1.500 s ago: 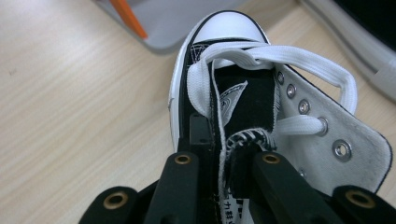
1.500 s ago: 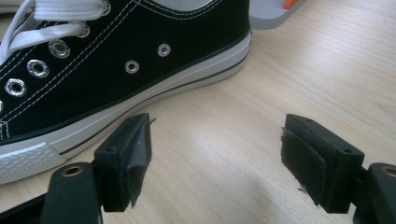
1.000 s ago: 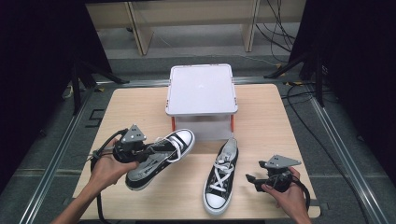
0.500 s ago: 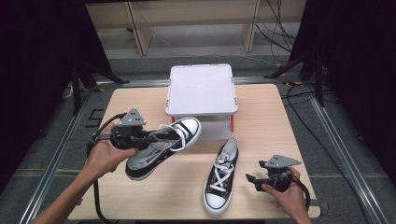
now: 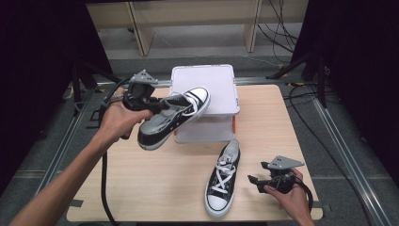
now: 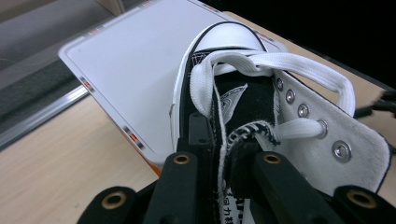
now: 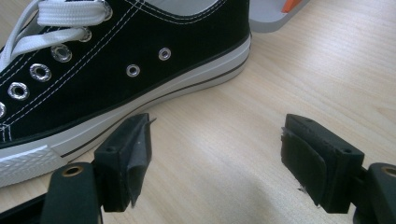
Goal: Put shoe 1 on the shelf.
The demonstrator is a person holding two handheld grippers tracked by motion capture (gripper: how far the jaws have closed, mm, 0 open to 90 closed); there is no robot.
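Wooden table [image 5: 164, 188] carries a white box [image 5: 221, 84]; above it, the left gripper [image 5: 157, 104] clamps one sneaker [image 5: 171, 120], its laces filling the left gripper view. Right gripper [image 5: 254, 180] gapes beside the other sneaker [image 5: 223, 176].

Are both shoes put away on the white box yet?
Not yet. The left claw is shut on one shoe, lifted in front of the white box. The other shoe lies on the table, beside the open right claw.
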